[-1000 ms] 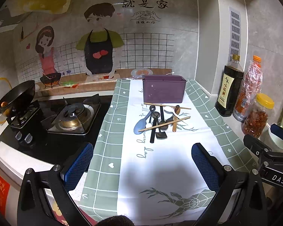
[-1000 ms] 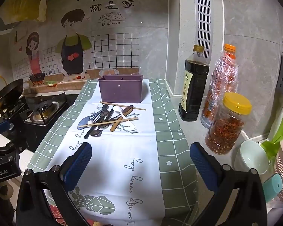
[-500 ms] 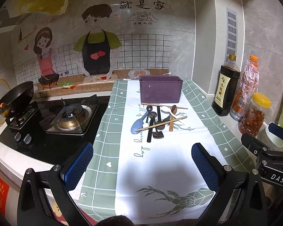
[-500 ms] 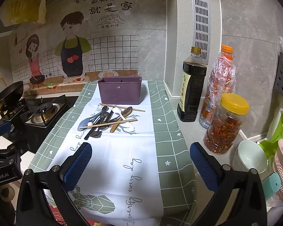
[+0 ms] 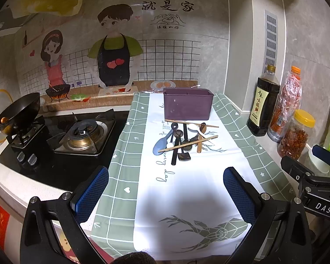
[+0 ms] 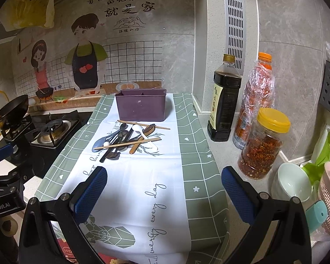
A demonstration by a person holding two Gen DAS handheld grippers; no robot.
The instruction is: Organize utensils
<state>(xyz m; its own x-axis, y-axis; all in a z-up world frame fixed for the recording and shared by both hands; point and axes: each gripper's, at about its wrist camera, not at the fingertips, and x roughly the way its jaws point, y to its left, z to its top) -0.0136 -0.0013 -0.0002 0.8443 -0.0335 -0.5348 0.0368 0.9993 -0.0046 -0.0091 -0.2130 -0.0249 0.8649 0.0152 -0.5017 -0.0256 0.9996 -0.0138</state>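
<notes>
Kitchen tabletop w/ runner cloth (image 5: 187, 189): utensil pile (image 5: 182, 140) lies mid-cloth just before purple holder (image 5: 188, 106) at far edge, handles mostly running near-to-far, dead ahead of left gripper (image 5: 165, 189), ahead-left of right gripper (image 6: 162, 187); both fingers wide apart, empty.

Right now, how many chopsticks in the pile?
2. One chopstick lies just in front of the purple box; the other chopstick lies across the spoons, nearer the grippers. More may be hidden under the pile.
</notes>
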